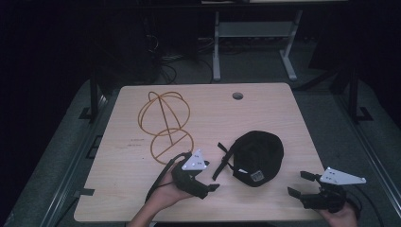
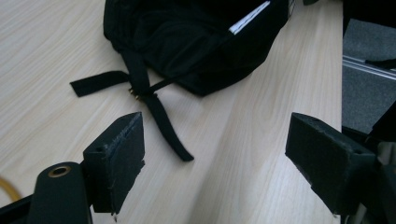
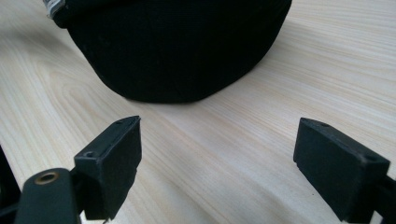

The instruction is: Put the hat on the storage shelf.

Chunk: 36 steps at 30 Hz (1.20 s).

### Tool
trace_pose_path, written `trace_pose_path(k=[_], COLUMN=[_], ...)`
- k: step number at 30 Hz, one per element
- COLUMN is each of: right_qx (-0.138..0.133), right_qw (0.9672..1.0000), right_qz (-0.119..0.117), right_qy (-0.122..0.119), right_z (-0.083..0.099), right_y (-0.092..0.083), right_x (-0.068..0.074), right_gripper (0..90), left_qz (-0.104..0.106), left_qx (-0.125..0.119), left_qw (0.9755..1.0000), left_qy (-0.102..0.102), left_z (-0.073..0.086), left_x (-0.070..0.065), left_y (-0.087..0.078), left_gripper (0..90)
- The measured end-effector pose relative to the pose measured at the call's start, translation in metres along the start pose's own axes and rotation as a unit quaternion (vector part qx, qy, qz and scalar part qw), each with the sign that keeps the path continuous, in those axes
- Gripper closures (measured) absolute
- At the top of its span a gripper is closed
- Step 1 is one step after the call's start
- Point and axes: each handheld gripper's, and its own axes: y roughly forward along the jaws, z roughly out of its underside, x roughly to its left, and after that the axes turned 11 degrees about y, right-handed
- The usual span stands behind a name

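As the high view looked down, a black cap [image 1: 257,156] lay on the table [image 1: 118,189] between the left gripper [image 1: 210,176] and right gripper [image 1: 297,183], near a yellow wire stand [image 1: 165,124]. In the left gripper view the jaws gaped wide and empty, the cap's strap [image 2: 161,123] just ahead. In the right gripper view the jaws stood equally wide, holding nothing, close before the cap.

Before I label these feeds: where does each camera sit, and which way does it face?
High view: above the person's side, looking forward-down at the table; forearms, both grippers.
Left gripper view: on the left gripper, facing the cap's straps; own jaws open.
Right gripper view: on the right gripper, facing the cap; own jaws open.
All share the cap.
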Motion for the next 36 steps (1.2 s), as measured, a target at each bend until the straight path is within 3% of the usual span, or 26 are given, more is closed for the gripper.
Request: trace_pose_path(k=[5, 10, 21, 36], right_qx=[-0.003, -0.001, -0.002, 0.001], right_qw=[1.0, 1.0, 1.0, 1.0], right_qz=[-0.002, -0.002, -0.004, -0.006], right_qy=[0.001, 0.0, -0.001, -0.002], right_z=[0.0, 0.0, 0.0, 0.0], right_y=[0.0, -0.001, -0.001, 0.0], right_x=[0.0, 0.0, 0.0, 0.001], right_gripper=[14.7, 14.7, 14.7, 14.8], left_qz=[0.008, 0.015, 0.032, 0.063], left_qx=[0.002, 0.006, 0.006, 0.026], left_qw=[0.9999, 0.9995, 0.9988, 0.9955], left_qy=[0.007, 0.028, 0.037, 0.065], left_z=[-0.009, -0.024, -0.044, -0.067], left_x=[-0.001, -0.001, -0.004, -0.003], left_y=[0.005, 0.012, 0.025, 0.053], left_gripper=[19.5, 19.6, 19.6, 21.4])
